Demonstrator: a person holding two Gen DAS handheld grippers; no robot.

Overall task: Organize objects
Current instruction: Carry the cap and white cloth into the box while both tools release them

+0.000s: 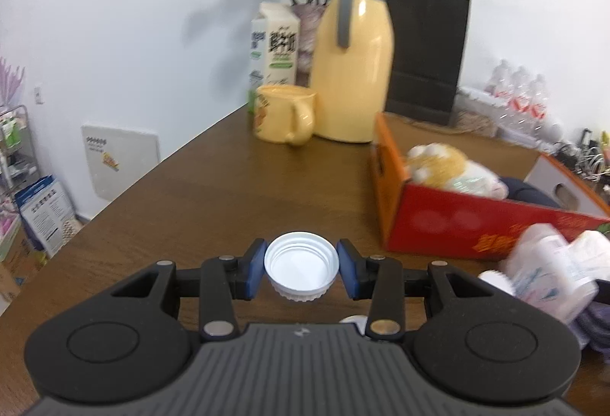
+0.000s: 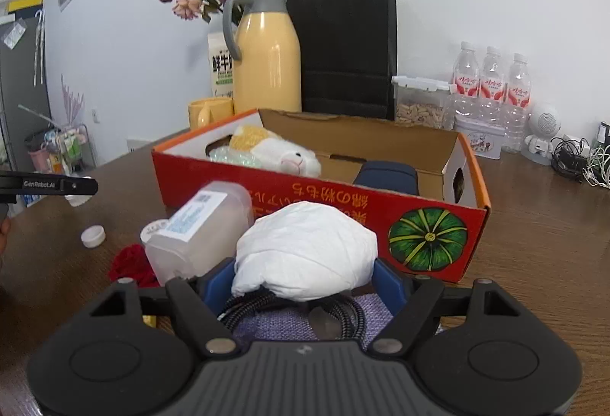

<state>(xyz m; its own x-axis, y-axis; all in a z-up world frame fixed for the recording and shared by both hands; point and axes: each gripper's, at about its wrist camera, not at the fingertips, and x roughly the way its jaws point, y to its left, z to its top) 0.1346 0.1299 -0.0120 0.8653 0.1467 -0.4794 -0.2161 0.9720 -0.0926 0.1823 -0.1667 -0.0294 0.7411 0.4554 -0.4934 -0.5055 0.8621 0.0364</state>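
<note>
My left gripper (image 1: 301,260) is shut on a white screw cap (image 1: 301,269), held open side up between the blue pads above the brown table. My right gripper (image 2: 305,275) has a crumpled white bundle (image 2: 305,244) filling the gap between its blue pads, and both pads touch it. Just beyond stands a red and orange cardboard box (image 2: 343,202) with a plush toy (image 2: 282,153) and a dark blue item (image 2: 389,174) inside. A clear plastic bottle (image 2: 202,225) lies left of the bundle. A second small white cap (image 2: 92,236) and a red knitted piece (image 2: 131,265) lie nearby.
A yellow thermos jug (image 1: 352,73), yellow mug (image 1: 284,119), milk carton (image 1: 274,42), black paper bag (image 2: 343,50) and dried roses stand at the back. Water bottles (image 2: 492,84), a snack container (image 2: 419,103) and tangled cables (image 2: 583,160) sit at the right. Purple cloth (image 2: 282,324) and a black cable (image 2: 343,305) lie under my right gripper.
</note>
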